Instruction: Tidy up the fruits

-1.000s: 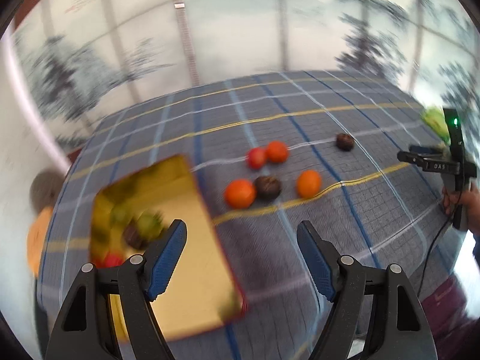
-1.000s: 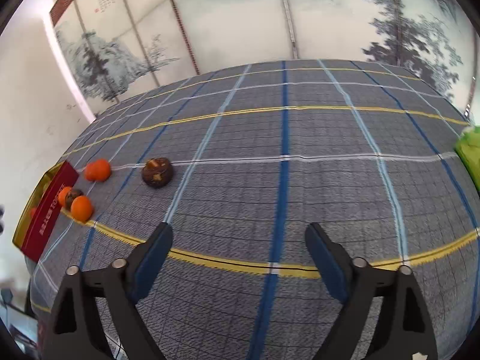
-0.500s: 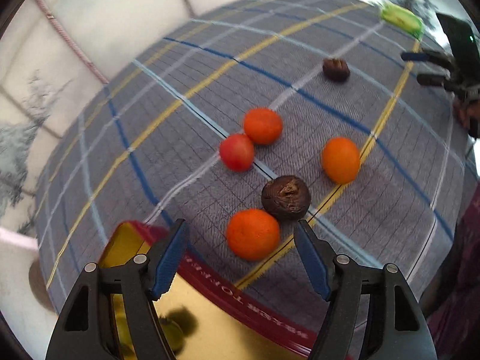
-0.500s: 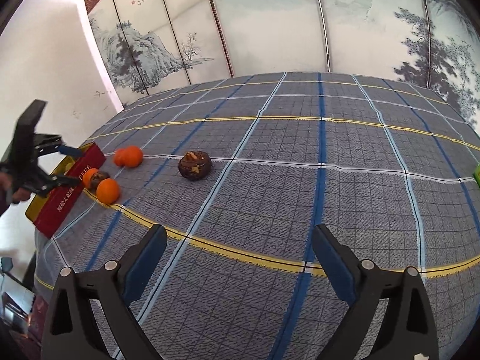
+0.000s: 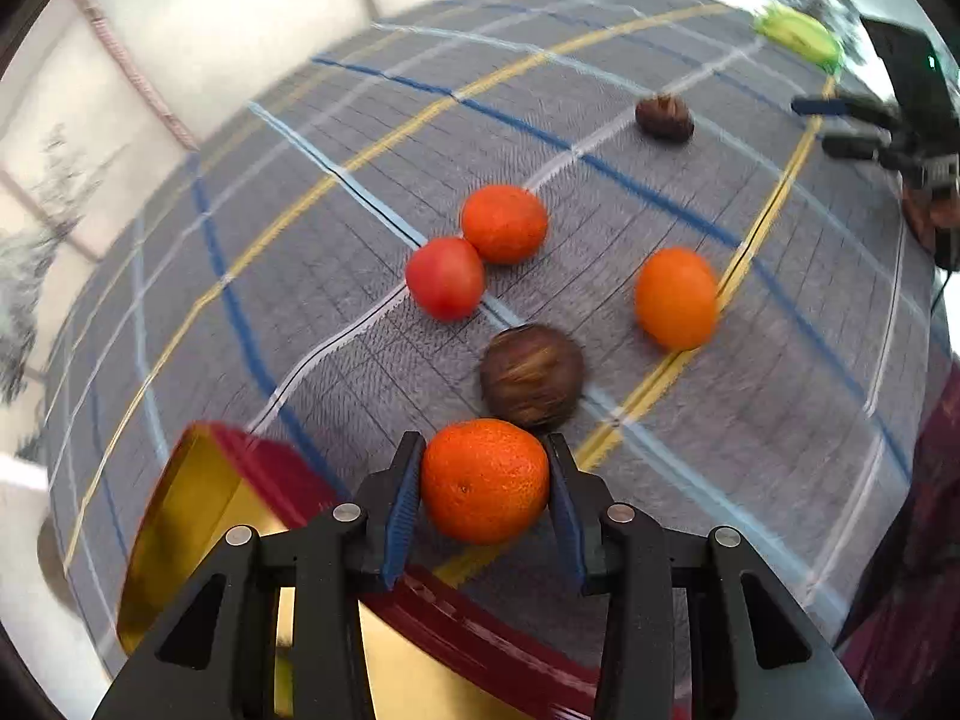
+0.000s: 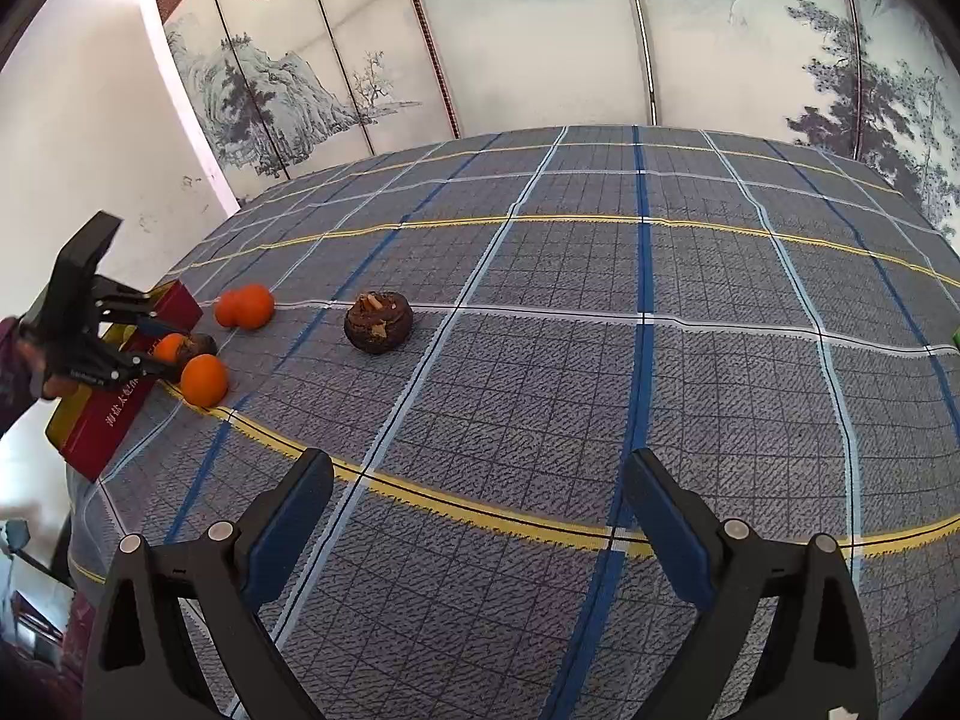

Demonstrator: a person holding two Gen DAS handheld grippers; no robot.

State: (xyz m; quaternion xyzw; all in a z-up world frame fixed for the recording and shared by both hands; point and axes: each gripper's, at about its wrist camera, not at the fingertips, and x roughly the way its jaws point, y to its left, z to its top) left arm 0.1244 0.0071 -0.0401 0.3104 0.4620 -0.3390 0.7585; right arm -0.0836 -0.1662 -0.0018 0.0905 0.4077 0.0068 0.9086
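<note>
In the left wrist view my left gripper (image 5: 483, 443) has its jaws closing, and both blue pads touch the sides of an orange (image 5: 485, 480) resting on the checked cloth beside the red-walled gold tin (image 5: 180, 510). Just beyond lie a brown fruit (image 5: 531, 375), a red tomato (image 5: 445, 278) and two more oranges (image 5: 504, 223) (image 5: 676, 298). Another brown fruit (image 6: 378, 321) sits apart, ahead and to the left of my right gripper (image 6: 478, 462). That gripper hangs open over bare cloth with nothing between its fingers.
The plaid cloth (image 6: 600, 360) covers the whole table, with a painted folding screen (image 6: 540, 30) behind it. A green object (image 5: 798, 39) lies at the far right edge. The tin (image 6: 108, 414) stands at the table's left edge in the right wrist view.
My left gripper swung from over the tin to the fruit cluster, dropped lower, and its jaws narrowed onto the nearest orange. The right gripper stayed open and tilted only slightly.
</note>
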